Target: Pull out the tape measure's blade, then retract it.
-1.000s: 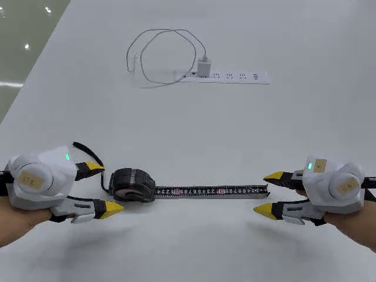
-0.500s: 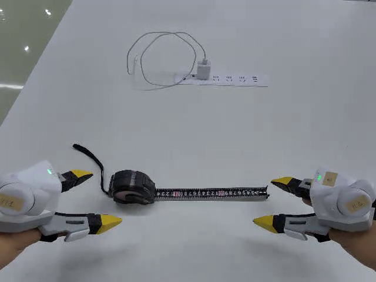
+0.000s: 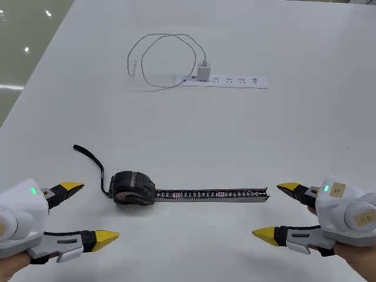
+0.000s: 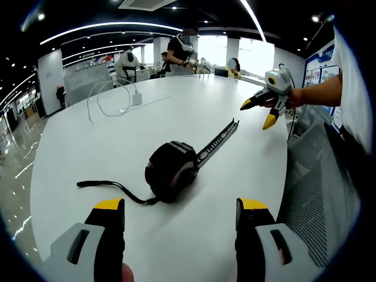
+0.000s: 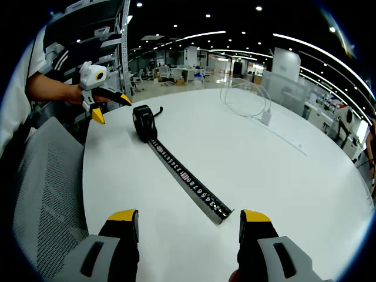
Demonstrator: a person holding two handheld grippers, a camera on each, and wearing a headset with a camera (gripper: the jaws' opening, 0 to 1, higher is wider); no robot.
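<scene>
The left hand-held gripper point(image 3: 89, 211), white with yellow-tipped jaws spread wide, holds nothing. It sits near the black, round-cased tape measure point(image 3: 132, 187), probably placed to steady the case. The case rests on the white worktop point(image 3: 235, 135). Its numbered metal blade point(image 3: 211, 193) lies flat and extended rightward, presumably locked. The right hand-held gripper point(image 3: 275, 210), equally wide and empty, faces the blade's free end, ready for the retraction.

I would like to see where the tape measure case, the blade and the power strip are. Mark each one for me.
tape measure case point(image 3: 132, 187), head view, middle of the dark round housing.
blade point(image 3: 211, 192), head view, middle of the pulled-out numbered strip.
power strip point(image 3: 235, 80), head view, its white top face.
</scene>
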